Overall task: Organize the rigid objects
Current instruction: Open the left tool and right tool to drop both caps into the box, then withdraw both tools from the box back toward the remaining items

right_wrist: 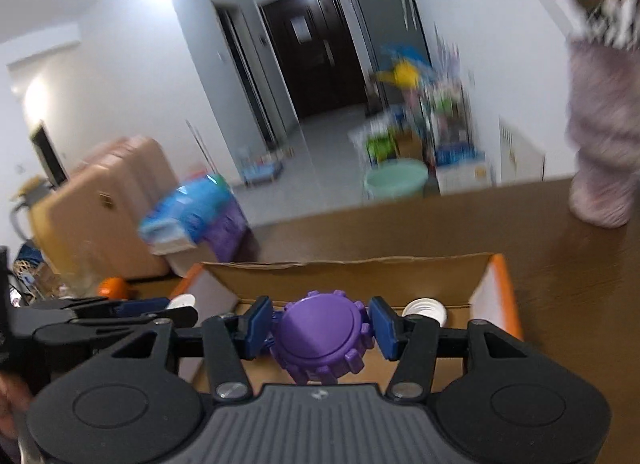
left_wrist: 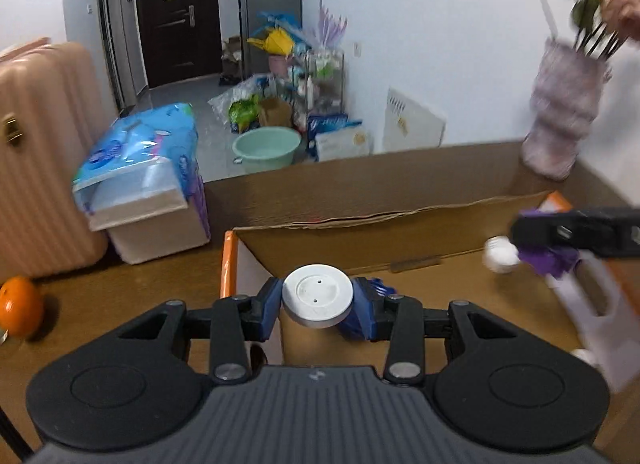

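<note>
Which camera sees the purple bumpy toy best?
The right wrist view: the purple toy sits sharp and centered between the right tool fingers. The left wrist view shows it only small and blurred at the right edge.

**Inspector:** Left gripper [left_wrist: 318, 306]?

**Assistant:** Blue pads [left_wrist: 267, 310] pressed on either side of a white disc [left_wrist: 318, 296], held above the near left corner of the open box [left_wrist: 360, 240].

**Inspector:** The box?

**Assistant:** Brown cardboard with orange edges, standing on the wooden table [left_wrist: 120, 288]. A white item lies against its right wall; blurred, cannot identify.

**Inspector:** Right gripper [left_wrist: 520, 242]?

**Assistant:** Enters from the right over the box, clamped on a purple part [left_wrist: 550, 260] with a white knob [left_wrist: 500, 254] at its end. Blurred.

**Inspector:** Surroundings?

**Assistant:** An orange [left_wrist: 20, 306] at the table's left edge. A vase [left_wrist: 562, 112] at the far right corner. A pink suitcase [left_wrist: 40, 152] beyond the table, left.
</note>
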The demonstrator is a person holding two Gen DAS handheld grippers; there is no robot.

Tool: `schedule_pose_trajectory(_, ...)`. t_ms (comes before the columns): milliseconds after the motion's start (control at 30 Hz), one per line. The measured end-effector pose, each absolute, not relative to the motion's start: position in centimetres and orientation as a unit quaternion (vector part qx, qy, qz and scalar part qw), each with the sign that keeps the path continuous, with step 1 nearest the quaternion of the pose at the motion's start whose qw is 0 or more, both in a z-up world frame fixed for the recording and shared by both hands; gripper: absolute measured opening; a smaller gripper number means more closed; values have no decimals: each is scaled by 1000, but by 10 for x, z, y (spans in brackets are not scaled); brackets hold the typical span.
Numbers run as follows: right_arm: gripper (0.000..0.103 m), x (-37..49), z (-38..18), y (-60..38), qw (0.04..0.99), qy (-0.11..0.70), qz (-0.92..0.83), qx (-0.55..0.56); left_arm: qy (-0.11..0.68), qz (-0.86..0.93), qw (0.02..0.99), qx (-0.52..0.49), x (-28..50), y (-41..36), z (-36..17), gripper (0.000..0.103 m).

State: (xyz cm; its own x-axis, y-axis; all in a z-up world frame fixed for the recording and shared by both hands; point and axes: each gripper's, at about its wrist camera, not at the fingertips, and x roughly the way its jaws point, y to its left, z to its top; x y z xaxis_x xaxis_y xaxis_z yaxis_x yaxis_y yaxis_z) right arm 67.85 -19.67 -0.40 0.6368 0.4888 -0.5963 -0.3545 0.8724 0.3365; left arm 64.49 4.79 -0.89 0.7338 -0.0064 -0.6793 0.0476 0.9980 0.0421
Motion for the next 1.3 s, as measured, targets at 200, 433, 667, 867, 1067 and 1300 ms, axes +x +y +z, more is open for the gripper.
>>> schedule_pose_trajectory(200,56,738,-48,-163,890,410,195,44,385,-14,922,44,671,53,-21,51)
schedule_pose_trajectory(433,63,732,-46,-160,892,405,197,32,384,-8,922,37,662,52,-9,57)
schedule_pose_trajectory(667,76,681,10,-193,902,386,195,1,364,-13,931,34,615,48,47,75)
schedule_pose_trajectory(867,81,624,65,-235,912,368,179,6,347,-8,937,29,557,43,101,88)
schedule_pose_trajectory(1067,87,547,106,-258,925,328,191,-3,296,-1,955,7,483,44,141,102)
schedule_pose_trajectory(1300,93,478,131,-267,935,294,199,-4,233,-2,972,11,405,40,156,103)
